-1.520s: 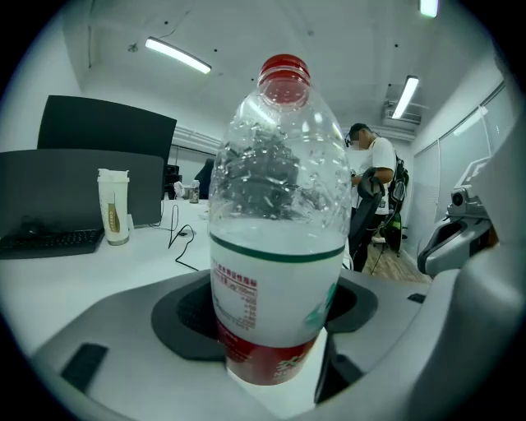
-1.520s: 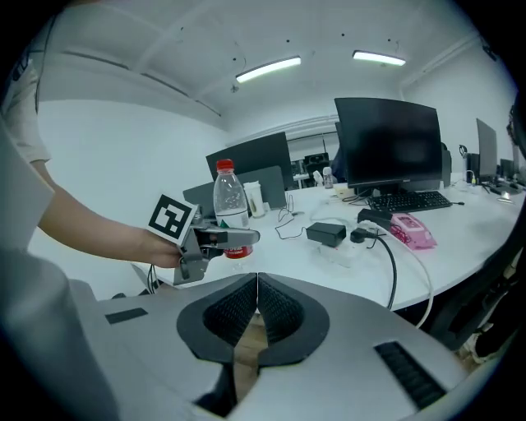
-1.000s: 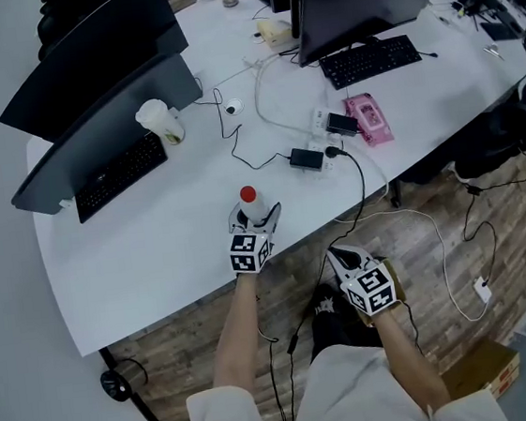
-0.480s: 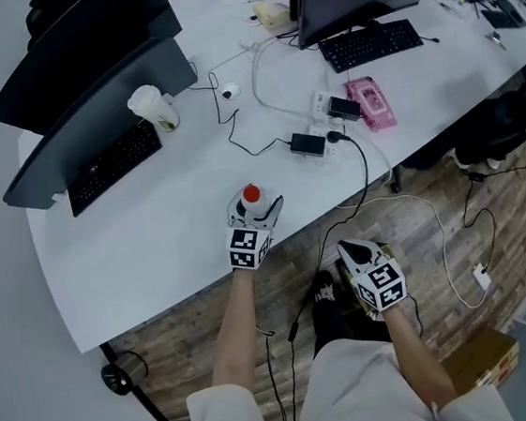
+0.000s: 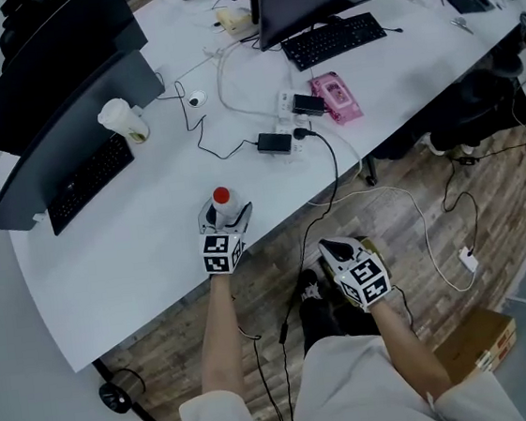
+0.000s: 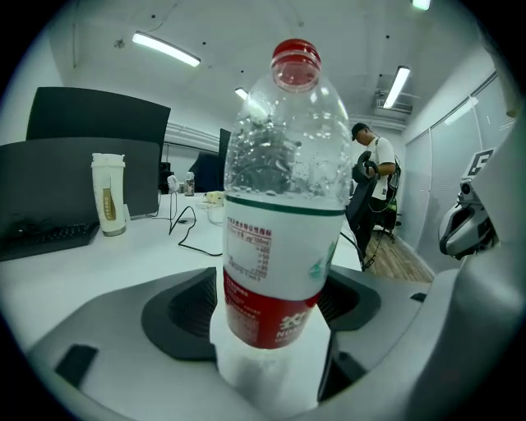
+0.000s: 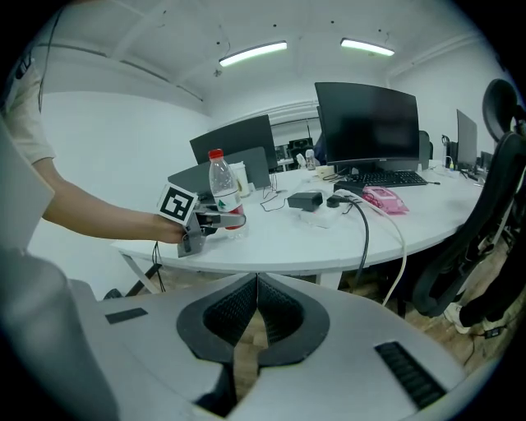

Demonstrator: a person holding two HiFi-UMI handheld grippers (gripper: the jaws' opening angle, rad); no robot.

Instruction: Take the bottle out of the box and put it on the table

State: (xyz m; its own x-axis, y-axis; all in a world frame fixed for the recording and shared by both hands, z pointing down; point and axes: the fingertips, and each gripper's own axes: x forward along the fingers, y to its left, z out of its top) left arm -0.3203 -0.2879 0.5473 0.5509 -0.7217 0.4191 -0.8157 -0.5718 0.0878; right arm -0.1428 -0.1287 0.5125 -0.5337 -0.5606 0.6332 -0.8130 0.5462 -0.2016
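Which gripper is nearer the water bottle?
Left. The left gripper, jaws just opened wider, flanks the water bottle on the table; the right gripper, shut, hangs beyond the table edge over the floor.

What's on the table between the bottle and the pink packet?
A black power adapter; the head view and the right gripper view both show it.

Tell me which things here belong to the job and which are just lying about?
Job: water bottle, standing on the white table; left tool, whose jaws have just been opening, with the bottle between them; cardboard box on the floor.
Lying about: monitors, keyboards, lidded cup, pink wipes pack, power adapter, cables.
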